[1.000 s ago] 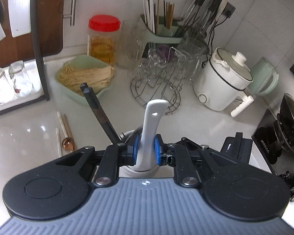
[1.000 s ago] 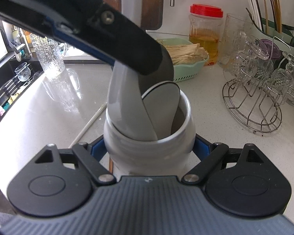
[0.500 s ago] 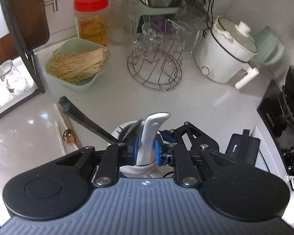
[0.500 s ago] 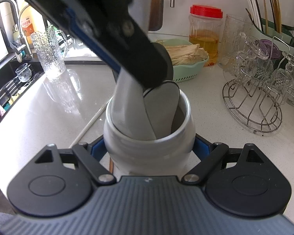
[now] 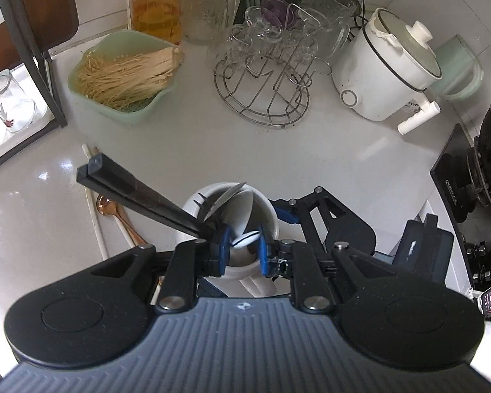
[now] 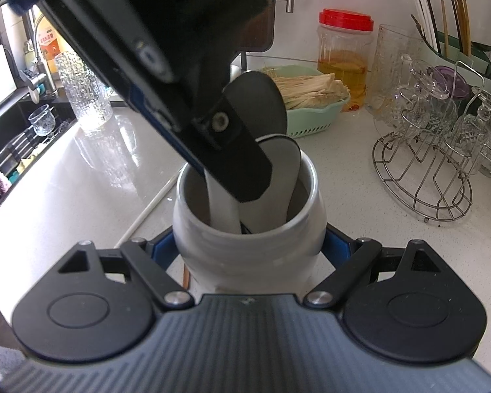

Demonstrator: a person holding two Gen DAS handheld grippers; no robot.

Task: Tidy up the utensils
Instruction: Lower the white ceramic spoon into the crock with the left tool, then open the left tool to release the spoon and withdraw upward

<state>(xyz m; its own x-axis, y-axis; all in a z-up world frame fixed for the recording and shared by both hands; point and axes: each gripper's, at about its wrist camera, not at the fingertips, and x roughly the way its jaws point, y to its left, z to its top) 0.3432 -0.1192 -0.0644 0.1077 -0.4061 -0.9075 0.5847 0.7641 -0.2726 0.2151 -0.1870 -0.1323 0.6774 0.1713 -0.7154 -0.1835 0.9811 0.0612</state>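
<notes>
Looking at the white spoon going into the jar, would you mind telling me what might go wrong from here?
1. The jar already holds a black-handled tool; the white spoon could jam against it.
2. The left gripper sits at the rim; pushing lower might knock the jar, though the right gripper clamps it.

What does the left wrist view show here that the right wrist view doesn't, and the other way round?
Only the left wrist view shows the white electric pot, the copper spoon on the counter and the stove. Only the right wrist view shows the sink and the textured glass jug. Both show the white crock, gripped by the right claw, the white spoon in the left claw, and the green basket.
</notes>
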